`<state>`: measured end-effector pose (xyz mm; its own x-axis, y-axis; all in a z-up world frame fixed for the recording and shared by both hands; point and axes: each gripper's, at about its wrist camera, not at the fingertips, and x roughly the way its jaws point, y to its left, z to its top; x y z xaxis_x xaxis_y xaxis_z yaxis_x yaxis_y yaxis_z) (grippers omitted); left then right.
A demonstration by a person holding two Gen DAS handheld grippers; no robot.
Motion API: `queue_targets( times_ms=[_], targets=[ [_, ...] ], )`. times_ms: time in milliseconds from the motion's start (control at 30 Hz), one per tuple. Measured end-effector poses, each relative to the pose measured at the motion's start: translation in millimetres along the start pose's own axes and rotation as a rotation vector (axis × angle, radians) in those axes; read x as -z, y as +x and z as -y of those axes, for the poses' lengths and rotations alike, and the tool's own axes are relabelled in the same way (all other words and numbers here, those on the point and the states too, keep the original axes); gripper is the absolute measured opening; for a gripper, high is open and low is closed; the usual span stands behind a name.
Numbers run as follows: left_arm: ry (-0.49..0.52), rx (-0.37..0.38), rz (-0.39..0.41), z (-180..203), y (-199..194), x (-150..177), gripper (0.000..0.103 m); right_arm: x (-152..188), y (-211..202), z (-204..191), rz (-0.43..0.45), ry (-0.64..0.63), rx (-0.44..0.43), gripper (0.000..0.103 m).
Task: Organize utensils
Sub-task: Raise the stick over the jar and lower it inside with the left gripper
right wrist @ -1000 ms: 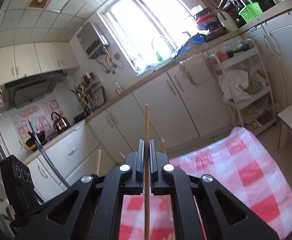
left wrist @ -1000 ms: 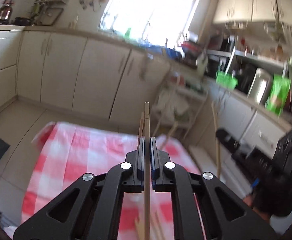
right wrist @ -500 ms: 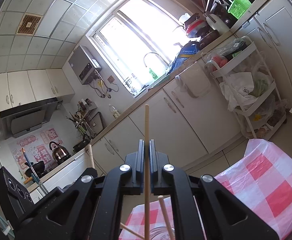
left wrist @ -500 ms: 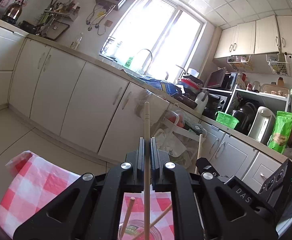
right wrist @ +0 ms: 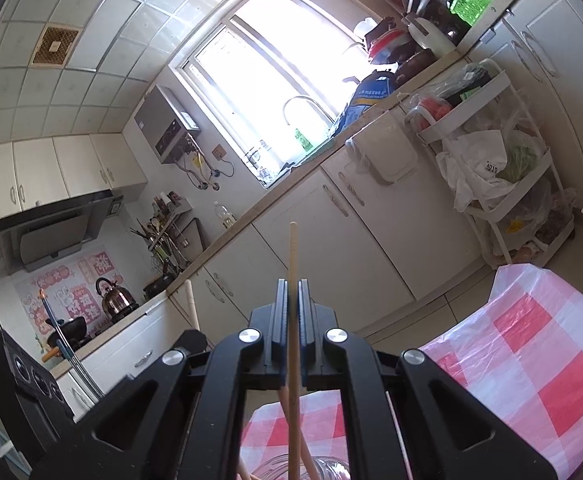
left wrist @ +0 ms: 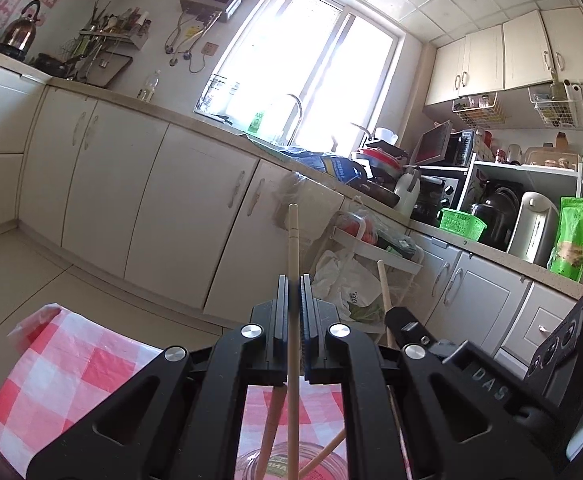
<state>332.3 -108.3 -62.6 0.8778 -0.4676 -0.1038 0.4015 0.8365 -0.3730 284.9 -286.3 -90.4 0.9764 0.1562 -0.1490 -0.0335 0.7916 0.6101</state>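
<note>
A: What have the left tongs got hold of?

B: A wooden chopstick, pinched between the two pads with the jaws closed down to its width. It stands straight up the middle of the left wrist frame, its tip poking well above the pads into open air in front of the cabinet doors.

A: And its lower end?

B: It runs down between the black arms to the bottom centre, where the rim of a glass jar shows. Two more chopsticks lean inside that jar, one to the left and one slanting right.

A: The right tongs?

B: Same story: jaws closed tight on a second chopstick, upright at frame centre, its lower end reaching down to the jar mouth at the bottom edge of the right wrist view.

A: How close are the two tools?

B: Very close. In the left view the other tool's black body fills the lower right, just beside the left one, with its chopstick showing above it.

A: Room around the jar?

B: The jar stands on the tabletop under a red-and-white checked cloth. The cloth's far edge droops at the left of the left view and the right of the right view, with bare floor beyond.
</note>
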Motion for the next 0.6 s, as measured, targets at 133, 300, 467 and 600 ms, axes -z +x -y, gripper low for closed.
queue_targets(
  times_ms=[133, 300, 467, 600],
  targets=[
    [0.021, 0.005, 0.014, 2.2, -7.6, 1.8, 0.005, -5.0, -10.4, 1.7, 0.017, 0.044, -0.010, 0.006],
    [0.009, 0.000, 0.018, -0.9, -8.0, 0.7, 0.005, -13.0, -15.9, -5.6, 0.052, 0.061, -0.030, 0.006],
    [0.063, 0.027, -0.009, 2.7, -17.9, -0.4, 0.005, -13.8, -10.7, -6.9, 0.072, 0.085, -0.043, 0.006],
    [0.091, 0.031, -0.037, 1.8, -23.7, -2.5, 0.005, -12.3, -4.2, -9.2, 0.075, 0.080, -0.055, 0.006]
  ],
)
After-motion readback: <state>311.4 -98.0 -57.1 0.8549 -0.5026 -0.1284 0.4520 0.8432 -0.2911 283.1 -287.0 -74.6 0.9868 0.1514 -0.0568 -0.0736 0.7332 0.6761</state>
